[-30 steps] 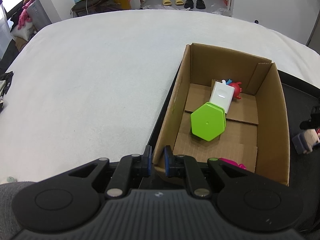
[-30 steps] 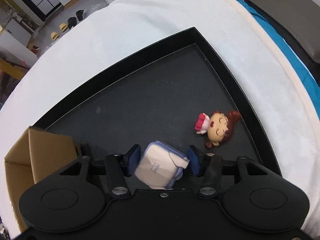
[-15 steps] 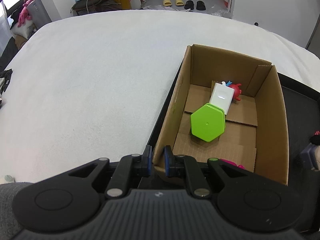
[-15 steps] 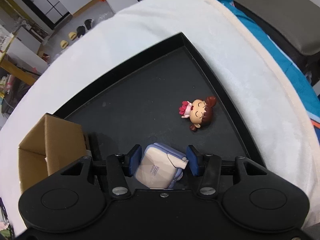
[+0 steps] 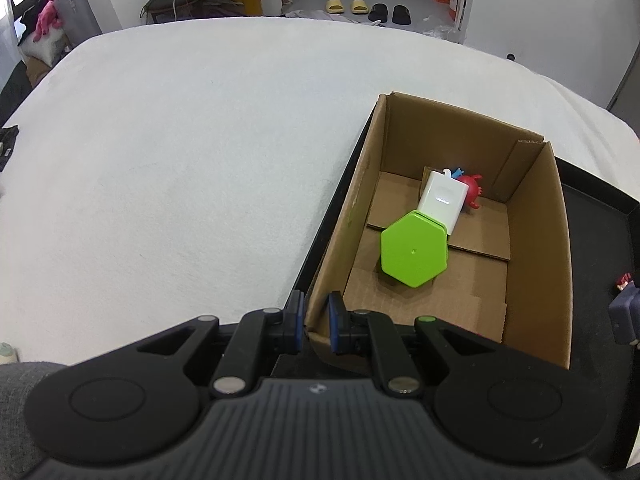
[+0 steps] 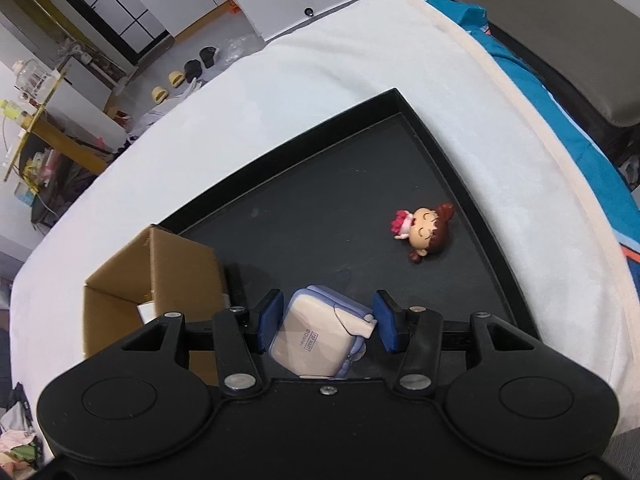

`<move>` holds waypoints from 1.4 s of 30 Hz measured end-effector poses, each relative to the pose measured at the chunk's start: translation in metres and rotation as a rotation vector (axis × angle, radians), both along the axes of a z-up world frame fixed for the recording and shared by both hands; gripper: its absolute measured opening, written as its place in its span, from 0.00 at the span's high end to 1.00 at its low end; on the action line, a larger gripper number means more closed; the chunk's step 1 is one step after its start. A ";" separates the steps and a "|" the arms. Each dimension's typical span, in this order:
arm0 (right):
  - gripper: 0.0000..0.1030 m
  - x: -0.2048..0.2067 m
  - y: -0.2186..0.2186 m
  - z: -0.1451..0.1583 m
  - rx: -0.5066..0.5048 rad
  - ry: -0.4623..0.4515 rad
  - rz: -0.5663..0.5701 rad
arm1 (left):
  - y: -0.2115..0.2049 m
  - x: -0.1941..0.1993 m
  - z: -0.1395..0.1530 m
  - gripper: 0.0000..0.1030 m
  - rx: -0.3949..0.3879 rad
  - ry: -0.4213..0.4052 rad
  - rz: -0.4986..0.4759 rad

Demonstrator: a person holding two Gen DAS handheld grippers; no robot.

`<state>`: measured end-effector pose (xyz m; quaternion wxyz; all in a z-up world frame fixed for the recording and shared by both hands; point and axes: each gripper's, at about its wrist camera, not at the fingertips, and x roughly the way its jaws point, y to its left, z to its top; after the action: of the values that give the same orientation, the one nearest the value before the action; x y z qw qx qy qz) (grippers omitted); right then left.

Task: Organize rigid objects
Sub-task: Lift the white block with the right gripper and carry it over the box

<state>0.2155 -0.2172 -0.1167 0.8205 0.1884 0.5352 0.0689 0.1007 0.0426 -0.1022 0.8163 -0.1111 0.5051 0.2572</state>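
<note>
At the black tray's (image 6: 460,184) left edge stood a cardboard box (image 5: 536,248) holding a green hexagonal case (image 5: 414,252), white charger (image 5: 442,200) and red figurine (image 5: 472,190). Left gripper (image 5: 315,322): fingers pinched on the box's near corner wall. Right gripper (image 6: 327,320): fingers clamped halfway apart on a beige-and-lavender figurine (image 6: 320,332), raised above the tray. Near the tray's right edge lay a brown-haired doll (image 6: 424,232).

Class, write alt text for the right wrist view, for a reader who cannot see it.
The right gripper holds a beige and lavender toy between its blue pads, above a black tray on a white cloth. A small brown-haired doll lies on the tray, and an open cardboard box stands at the left.
</note>
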 end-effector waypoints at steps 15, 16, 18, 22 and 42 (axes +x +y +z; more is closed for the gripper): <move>0.53 0.000 0.038 0.035 0.026 -0.054 0.052 | 0.013 -0.003 -0.003 0.89 -0.079 -0.038 0.006; 0.53 0.001 0.041 0.037 0.025 -0.057 0.056 | 0.014 -0.003 -0.003 0.89 -0.084 -0.041 0.007; 0.53 0.002 0.049 0.041 0.022 -0.064 0.068 | 0.017 -0.005 -0.004 0.89 -0.098 -0.049 0.009; 0.53 0.003 0.065 0.047 0.011 -0.076 0.090 | 0.022 -0.007 -0.005 0.89 -0.124 -0.063 0.008; 0.53 0.001 0.141 0.058 -0.113 -0.128 0.217 | 0.040 -0.016 -0.009 0.89 -0.209 -0.126 -0.005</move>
<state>0.2162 -0.0766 -0.0587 0.8500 0.0784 0.5022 0.1388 0.0852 0.0822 -0.1109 0.8310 -0.2102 0.4774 0.1933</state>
